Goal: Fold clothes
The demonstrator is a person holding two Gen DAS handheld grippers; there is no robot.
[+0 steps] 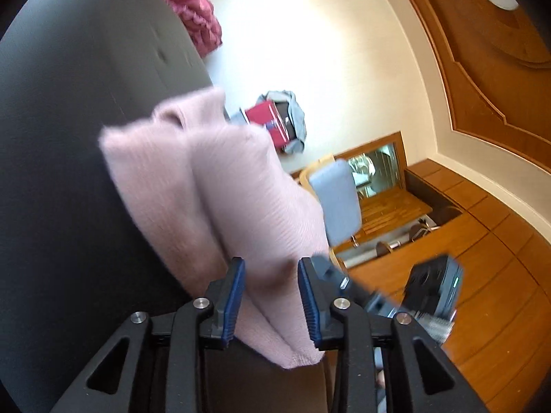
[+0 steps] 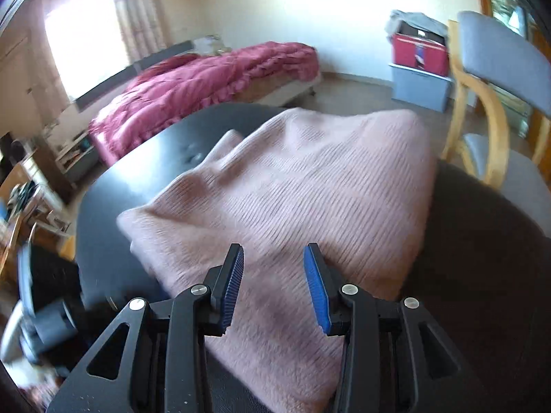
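Note:
A pale pink ribbed knit garment [image 1: 220, 186] lies folded on a dark round table [image 1: 69, 137]. Seen from the left wrist, one thick fold of it runs between the blue pads of my left gripper [image 1: 272, 268], whose jaws stand apart and do not visibly pinch the cloth. The right wrist view shows the same garment [image 2: 310, 179] spread over the table [image 2: 137, 172]. My right gripper [image 2: 273, 258] hovers over its near edge, open, with cloth under the fingers but none clamped. The left gripper's body is a blur at the lower left.
A wooden chair with grey cushions [image 2: 499, 69] stands just beyond the table at the right. A bed with a crimson cover [image 2: 206, 82] is behind, and a red box on a grey bin [image 2: 418, 55] sits by the wall. Wooden cabinets [image 1: 482, 241] line one side.

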